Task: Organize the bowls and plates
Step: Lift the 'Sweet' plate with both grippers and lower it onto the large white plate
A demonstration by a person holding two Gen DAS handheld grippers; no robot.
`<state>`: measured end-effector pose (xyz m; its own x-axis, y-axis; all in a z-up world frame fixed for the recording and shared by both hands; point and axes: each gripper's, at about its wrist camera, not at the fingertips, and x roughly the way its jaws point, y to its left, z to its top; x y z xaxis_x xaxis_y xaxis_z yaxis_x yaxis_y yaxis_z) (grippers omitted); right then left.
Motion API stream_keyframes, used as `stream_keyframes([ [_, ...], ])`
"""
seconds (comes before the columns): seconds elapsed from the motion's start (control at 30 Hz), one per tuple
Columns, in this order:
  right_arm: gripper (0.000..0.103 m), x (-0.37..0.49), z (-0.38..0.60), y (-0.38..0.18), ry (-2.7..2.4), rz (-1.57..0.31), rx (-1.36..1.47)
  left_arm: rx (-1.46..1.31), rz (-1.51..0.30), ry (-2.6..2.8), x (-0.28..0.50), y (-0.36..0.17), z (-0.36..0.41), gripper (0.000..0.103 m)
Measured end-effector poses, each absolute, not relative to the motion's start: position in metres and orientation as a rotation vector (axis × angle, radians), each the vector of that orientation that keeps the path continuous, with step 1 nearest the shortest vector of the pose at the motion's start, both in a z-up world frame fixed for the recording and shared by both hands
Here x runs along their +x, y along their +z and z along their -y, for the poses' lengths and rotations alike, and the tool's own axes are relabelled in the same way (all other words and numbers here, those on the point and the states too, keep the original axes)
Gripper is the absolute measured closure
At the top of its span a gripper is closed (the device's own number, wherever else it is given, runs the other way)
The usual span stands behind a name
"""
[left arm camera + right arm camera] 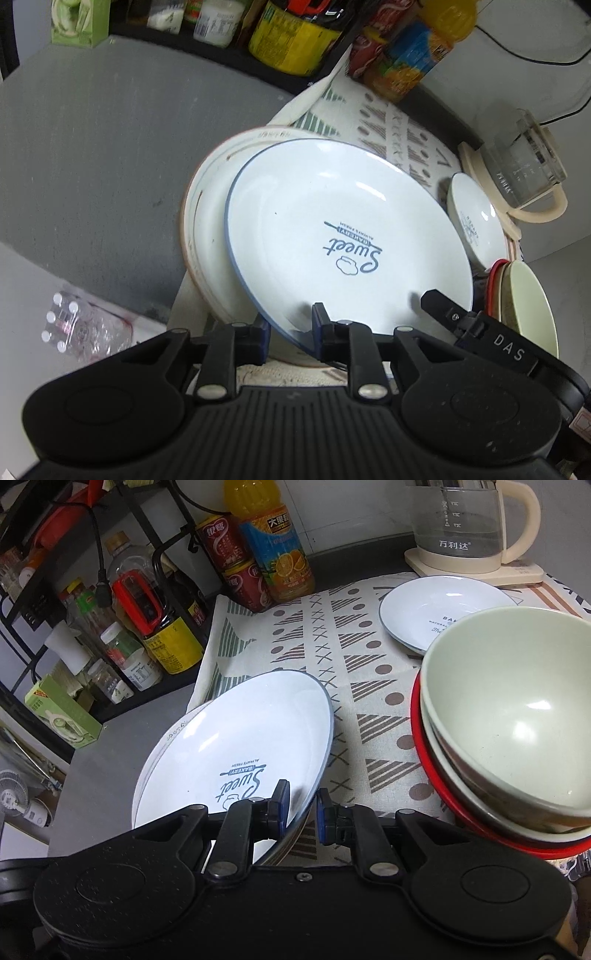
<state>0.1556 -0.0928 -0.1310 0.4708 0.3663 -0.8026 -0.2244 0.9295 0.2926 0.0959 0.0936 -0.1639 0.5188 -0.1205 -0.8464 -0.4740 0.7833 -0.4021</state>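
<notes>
Holding the plate (240, 746) tilted over the left edge of the cloth (369, 686), printed face up, far rim leaning down toward the lower plate (199, 229). Clamping its near rim in the right gripper (303, 808), with jaws clenched on the rim, one pad above and one below. Straddling the same near rim with the left gripper (291, 328), a little further along toward the cloth's left edge; rim lying between narrowly parted jaws, but cannot tell whether pressing on it or merely resting beside it. Reaching in alongside, with a right finger showing over the plate's edge in the left view.

Lying under the tilted plate, the lower plate, brown-trimmed, sitting partly on the cloth's left edge and partly over the grey table (92, 166).

Sitting on the cloth's right side, near corner: green bowl (509, 716) nesting in a white bowl (448, 779), nesting in a red bowl (439, 797). Resting on the cloth's far right part, a small plate (443, 605), just beyond the bowls.

Standing at the cloth's far right corner, a kettle (469, 524); at its far left corner, a juice bottle (273, 542) and cans (229, 542) touching; left of the cloth, a rack (147, 524).
</notes>
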Motion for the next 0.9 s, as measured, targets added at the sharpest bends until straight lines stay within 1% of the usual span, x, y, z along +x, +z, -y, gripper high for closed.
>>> stream_keyframes([
  [0.2, 0.090, 0.158, 0.091, -0.132, 0.361, -1.032, 0.160, -0.639, -1.055, 0.224, 0.102, -0.165, -0.093, 0.076],
  [0.27, 0.090, 0.159, 0.092, -0.131, 0.356, -1.033, 0.165, -0.631, -1.074, 0.221, 0.105, -0.163, -0.093, 0.072],
  [0.43, 0.092, 0.161, 0.091, -0.134, 0.346, -1.036, 0.151, -0.582, -1.105, 0.235, 0.105, -0.154, -0.094, 0.069],
  [0.7, 0.094, 0.166, 0.087, -0.135, 0.338, -1.042, 0.125, -0.574, -1.051, 0.319, 0.101, -0.142, -0.115, 0.059],
  [0.9, 0.094, 0.169, 0.083, -0.138, 0.338, -1.067, 0.091, -0.565, -1.028, 0.368, 0.102, -0.144, -0.130, 0.058],
])
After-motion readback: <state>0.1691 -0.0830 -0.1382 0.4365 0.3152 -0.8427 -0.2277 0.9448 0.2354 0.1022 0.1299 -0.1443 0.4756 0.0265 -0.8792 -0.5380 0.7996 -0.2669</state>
